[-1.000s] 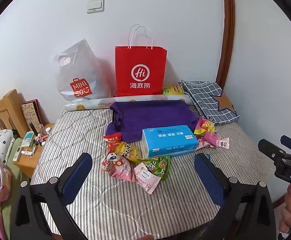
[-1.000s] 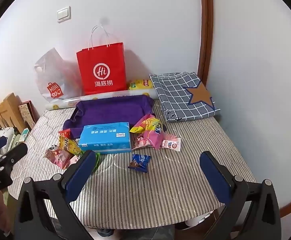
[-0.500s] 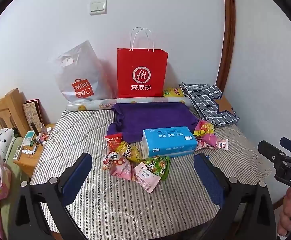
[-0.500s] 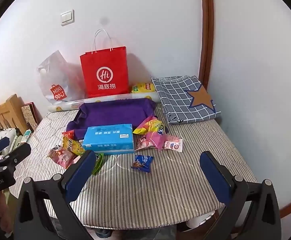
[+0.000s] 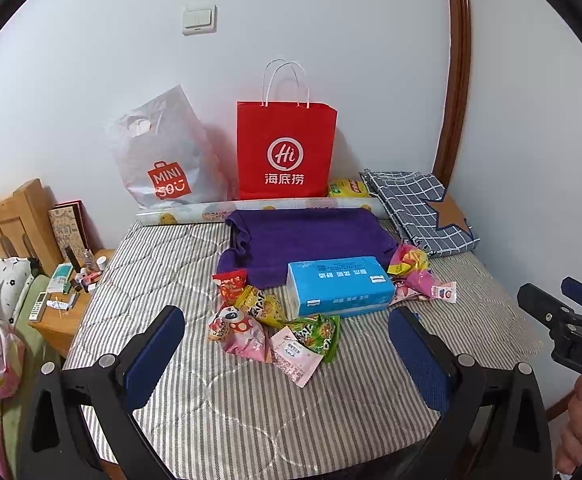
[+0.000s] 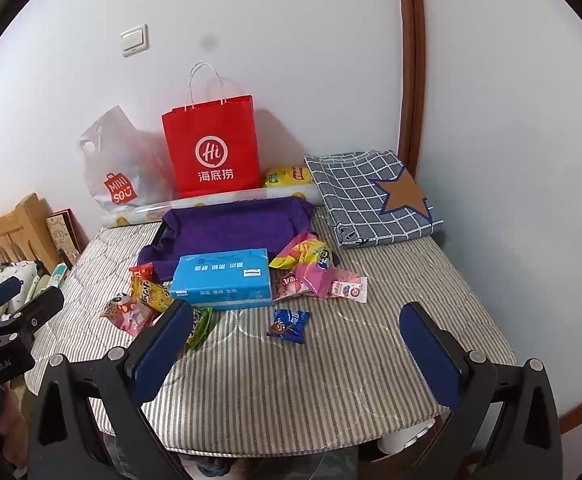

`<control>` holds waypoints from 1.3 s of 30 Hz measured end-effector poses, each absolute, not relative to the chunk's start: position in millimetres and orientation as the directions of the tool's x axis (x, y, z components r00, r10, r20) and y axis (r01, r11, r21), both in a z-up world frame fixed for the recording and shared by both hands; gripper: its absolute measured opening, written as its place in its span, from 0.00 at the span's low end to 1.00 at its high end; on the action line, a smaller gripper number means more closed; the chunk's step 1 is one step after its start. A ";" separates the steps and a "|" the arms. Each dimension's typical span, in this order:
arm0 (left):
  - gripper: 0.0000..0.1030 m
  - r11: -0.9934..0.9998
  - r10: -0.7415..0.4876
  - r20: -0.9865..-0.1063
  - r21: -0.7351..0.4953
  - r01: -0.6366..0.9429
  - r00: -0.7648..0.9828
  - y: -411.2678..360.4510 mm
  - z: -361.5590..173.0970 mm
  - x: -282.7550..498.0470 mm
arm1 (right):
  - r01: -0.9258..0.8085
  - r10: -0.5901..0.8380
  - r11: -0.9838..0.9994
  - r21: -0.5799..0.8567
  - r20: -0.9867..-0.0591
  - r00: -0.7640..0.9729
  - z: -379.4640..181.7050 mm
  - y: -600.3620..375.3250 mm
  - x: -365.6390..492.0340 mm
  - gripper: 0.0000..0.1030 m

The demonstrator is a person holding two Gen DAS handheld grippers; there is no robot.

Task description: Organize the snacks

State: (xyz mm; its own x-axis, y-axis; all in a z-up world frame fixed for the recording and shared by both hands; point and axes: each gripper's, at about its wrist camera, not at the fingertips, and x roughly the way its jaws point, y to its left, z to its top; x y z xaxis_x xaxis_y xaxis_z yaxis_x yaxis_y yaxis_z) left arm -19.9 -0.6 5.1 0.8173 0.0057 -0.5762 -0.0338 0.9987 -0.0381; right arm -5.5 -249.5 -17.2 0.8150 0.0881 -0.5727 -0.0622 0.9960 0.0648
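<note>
On the striped bed (image 5: 163,280), snack packets lie on both sides of a blue tissue box (image 5: 341,286), with one small blue packet (image 6: 289,321) apart in front. The left tool (image 5: 287,354) and right tool (image 6: 297,350) hover above the near edge, fingers spread wide, holding nothing.

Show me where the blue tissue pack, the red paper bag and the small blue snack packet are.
blue tissue pack (image 6: 222,278), right wrist view, on its top face.
red paper bag (image 5: 286,152), left wrist view, on the white round logo on its front.
small blue snack packet (image 6: 288,321), right wrist view, on the wrapper's middle.
</note>
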 end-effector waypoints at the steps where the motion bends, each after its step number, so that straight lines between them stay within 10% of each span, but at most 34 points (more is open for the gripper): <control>1: 1.00 0.999 0.010 -0.578 -0.036 -0.037 0.816 -0.9 5.0 -19.9 | -0.062 0.088 0.996 0.064 -0.571 0.816 -17.7 -248.8 -7.1 0.99; 39: 1.00 0.999 0.001 -0.573 -0.041 -0.030 0.819 -2.1 6.2 -22.0 | -0.072 0.097 0.995 0.067 -0.551 0.829 -19.0 -243.4 -18.4 0.99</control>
